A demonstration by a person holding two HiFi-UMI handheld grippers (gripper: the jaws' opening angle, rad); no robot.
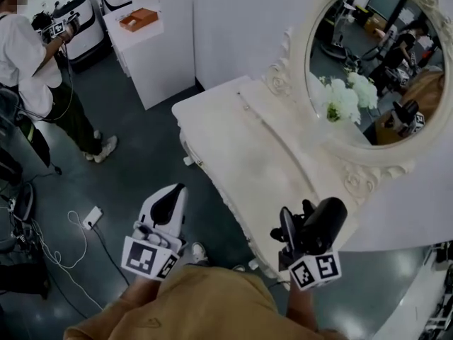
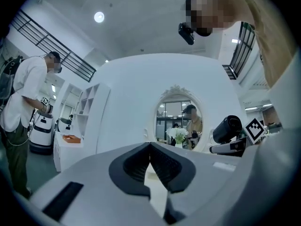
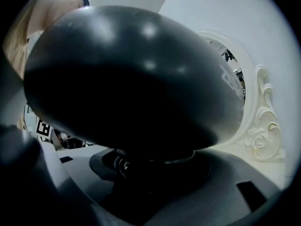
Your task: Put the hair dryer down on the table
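Head view: the left gripper hangs over the floor, and the right gripper holds the dark hair dryer in the air at the near end of the white worktop, below the mirror.

Left gripper view: its jaws meet at the tips with nothing between them. It alone shows the dryer side-on, to the right and well apart.

Right gripper view: the dryer's body fills the frame above the jaws, which clamp its handle.

table free, mirror @ far edge
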